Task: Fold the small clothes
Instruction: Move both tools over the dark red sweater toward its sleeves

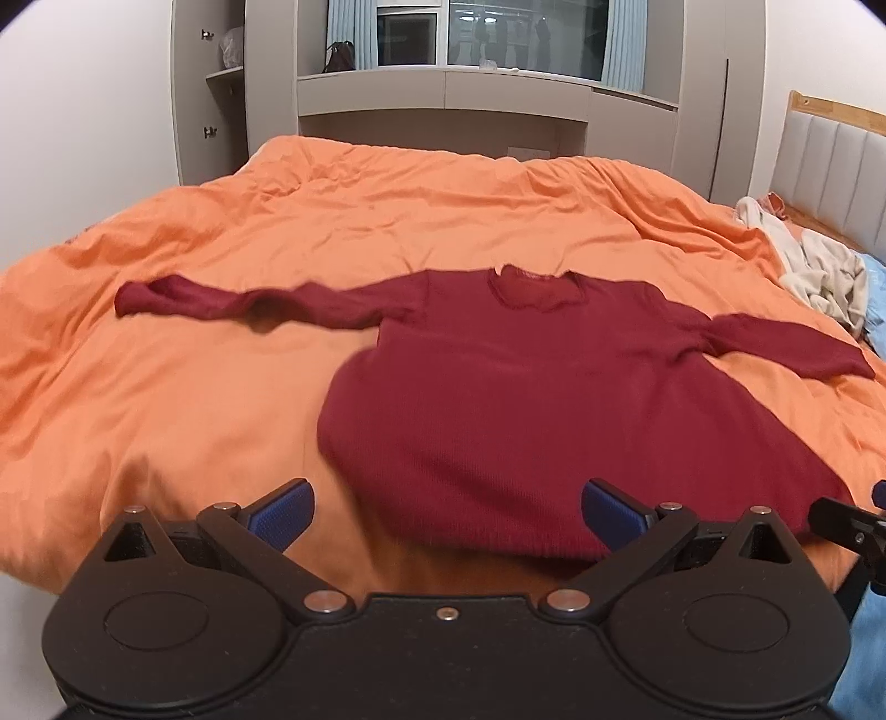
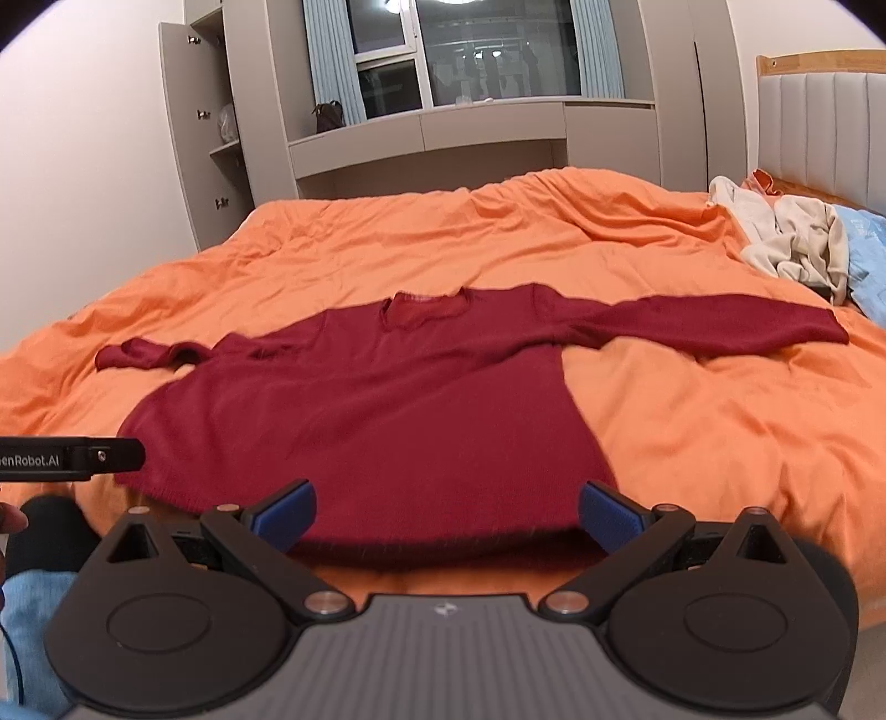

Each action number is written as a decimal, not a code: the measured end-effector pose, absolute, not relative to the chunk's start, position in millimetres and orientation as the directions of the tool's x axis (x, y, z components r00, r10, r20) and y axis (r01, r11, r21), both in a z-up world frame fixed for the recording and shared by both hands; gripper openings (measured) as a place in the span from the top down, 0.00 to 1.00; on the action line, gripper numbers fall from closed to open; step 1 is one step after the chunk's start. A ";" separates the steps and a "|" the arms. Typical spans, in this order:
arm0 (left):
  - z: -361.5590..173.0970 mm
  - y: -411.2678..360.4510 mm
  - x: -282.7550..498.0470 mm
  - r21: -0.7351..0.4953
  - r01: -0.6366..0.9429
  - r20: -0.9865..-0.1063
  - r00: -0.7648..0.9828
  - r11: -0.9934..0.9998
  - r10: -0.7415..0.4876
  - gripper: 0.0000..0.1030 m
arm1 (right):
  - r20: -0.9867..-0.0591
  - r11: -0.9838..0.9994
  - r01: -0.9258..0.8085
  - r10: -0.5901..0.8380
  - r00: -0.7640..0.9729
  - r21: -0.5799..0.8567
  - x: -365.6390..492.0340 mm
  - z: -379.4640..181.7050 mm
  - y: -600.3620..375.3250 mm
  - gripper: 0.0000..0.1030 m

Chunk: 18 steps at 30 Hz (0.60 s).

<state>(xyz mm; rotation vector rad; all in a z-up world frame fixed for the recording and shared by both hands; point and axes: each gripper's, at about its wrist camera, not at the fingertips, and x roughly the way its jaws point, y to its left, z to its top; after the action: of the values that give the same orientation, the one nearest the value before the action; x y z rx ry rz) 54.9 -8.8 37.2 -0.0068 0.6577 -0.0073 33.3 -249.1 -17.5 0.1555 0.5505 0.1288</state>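
Left gripper (image 1: pixel 447 512): jaws spread wide, nothing between the blue pads (image 1: pixel 282 512); hangs over the near bed edge at the sweater's left hem corner. Judged: lined up to take that corner.
Right gripper (image 2: pixel 447 512): likewise wide apart and empty; hem lies just ahead between its fingers, not pinched. Judged: mirrors the left so both hem corners can be lifted together.
Cross-view: each gripper's black tip shows at the edge of the other's camera, so the two sit side by side, close to the hem.
Person: a dark cuff and light-blue sleeve (image 2: pixel 30 620) at the lower left of the right view; little else visible.
Sweater (image 1: pixel 554 399): dark red knit, lying flat, front up, on the orange duvet (image 1: pixel 166 399), hem toward the grippers, collar (image 1: pixel 534 288) away. Body smooth, which suits a first fold.
Sleeves: both stretched out sideways; left sleeve (image 1: pixel 249 302) has a rumpled, partly doubled cuff, right sleeve (image 2: pixel 709 327) lies straighter.
Stage, judged: spread done, no fold made yet.
Risk, judged: soft duvet gives under pressure; pads may grab bedding with the knit.
Pile (image 2: pixel 786 238): cream clothes heaped far right near the headboard (image 2: pixel 819 133), well apart, likely waiting their turn.
Far: grey shelving and window (image 2: pixel 498 50).
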 end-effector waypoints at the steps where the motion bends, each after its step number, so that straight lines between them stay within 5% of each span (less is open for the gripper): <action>1: 40.3 -10.4 61.5 -0.005 0.005 -0.611 0.792 1.000 -0.007 0.00 | -0.508 0.980 -0.076 0.160 0.847 0.183 39.3 -16.1 -249.6 0.00; 18: 72.6 -56.3 194.6 0.007 0.030 -0.612 0.790 1.000 -0.020 0.00 | -0.539 0.976 0.073 0.050 0.841 0.205 164.3 3.0 -321.4 0.00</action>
<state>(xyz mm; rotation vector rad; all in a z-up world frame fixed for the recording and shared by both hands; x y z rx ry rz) 194.6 -56.3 72.6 0.0170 0.6587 -0.0270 164.3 -321.4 3.0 0.2217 0.5727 -0.0120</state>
